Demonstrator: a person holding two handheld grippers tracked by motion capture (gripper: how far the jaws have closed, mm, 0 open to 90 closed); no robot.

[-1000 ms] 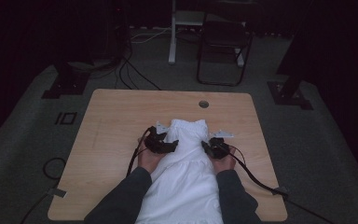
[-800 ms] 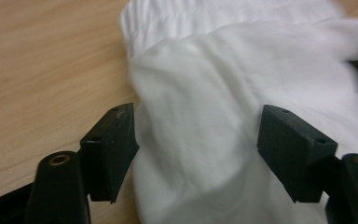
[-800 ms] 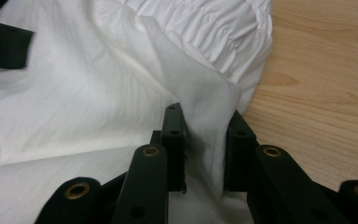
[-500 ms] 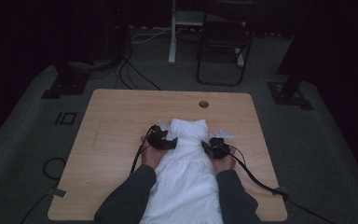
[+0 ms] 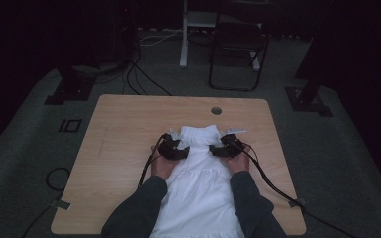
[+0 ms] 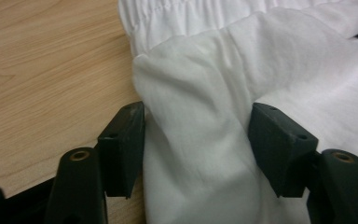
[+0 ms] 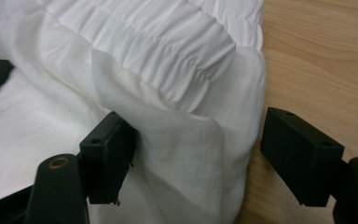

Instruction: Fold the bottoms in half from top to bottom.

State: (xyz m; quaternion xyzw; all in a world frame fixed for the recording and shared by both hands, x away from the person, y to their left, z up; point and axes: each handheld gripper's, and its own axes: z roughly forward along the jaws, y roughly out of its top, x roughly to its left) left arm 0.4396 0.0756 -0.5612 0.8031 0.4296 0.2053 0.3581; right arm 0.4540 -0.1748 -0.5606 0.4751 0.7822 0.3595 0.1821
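- Garment [image 5: 201, 171]: white, lying flat on the wooden surface [image 5: 124, 129], its gathered band [image 5: 198, 134] at the far end and its skirt running to the near edge between the person's forearms.
- Left gripper [image 5: 174, 149]: at the garment's left edge, just below the band; held in the left hand [image 5: 162, 166].
- Left fingers [image 6: 121, 149]: have just been closing. A fold of the garment's cloth [image 6: 200, 140] lies between them. The left one touches the fold, and the right one stands at its edge; whether they press it cannot be told.
- Right gripper [image 5: 224, 148]: at the garment's right edge, level with the left gripper; held in the right hand [image 5: 238, 162].
- Right fingers [image 7: 109, 156]: have just been opening and now stand apart. The garment's corner [image 7: 191, 154] lies between them, touching the left one, with a gap to the right one [image 7: 300, 151].
- Round hole [image 5: 217, 110]: in the surface, beyond the band.
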